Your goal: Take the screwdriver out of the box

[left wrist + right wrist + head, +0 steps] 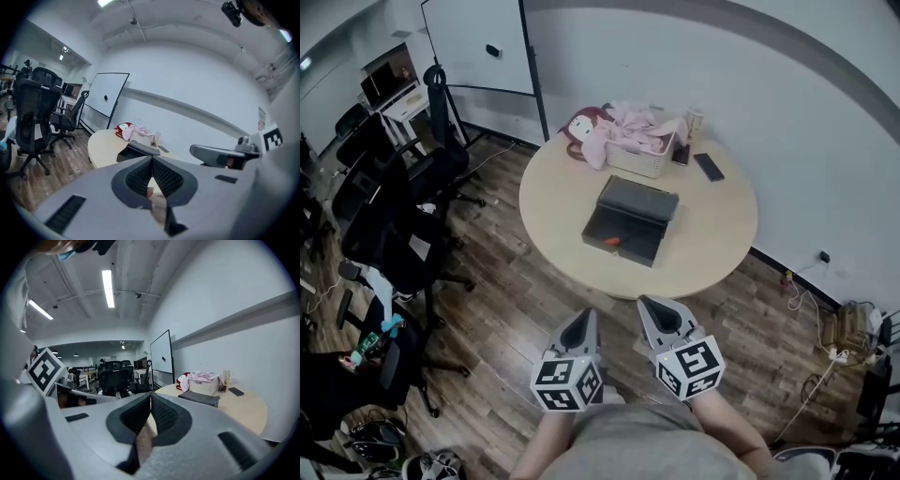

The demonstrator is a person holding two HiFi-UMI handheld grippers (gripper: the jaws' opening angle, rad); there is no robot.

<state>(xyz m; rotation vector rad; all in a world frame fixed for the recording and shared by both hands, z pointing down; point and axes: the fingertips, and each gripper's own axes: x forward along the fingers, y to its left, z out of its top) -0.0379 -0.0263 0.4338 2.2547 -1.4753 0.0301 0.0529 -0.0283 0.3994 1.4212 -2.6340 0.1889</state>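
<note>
Well beyond the right hand-held gripper point(652, 301) lies the screwdriver point(612, 241).

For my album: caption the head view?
Left gripper and right gripper, both shut, face a round beige table bearing an open dark box with an orange screwdriver inside.

Round beige surface point(712, 234) stands on wood-plank floor point(506, 309), close to a pale wall point(787, 112). At its far edge: white slatted basket point(639, 161) heaped with pink cloth point(633, 127); red-hooded plush toy point(579, 127) touching the basket's left side. Tall cup point(694, 122) just behind the basket; dark phone point(709, 167) flat to its right. Whiteboard point(478, 42) on a stand at upper left. Black office chairs point(389, 225) clustered left. Cables and a power strip point(839, 352) on the floor, right.
</note>
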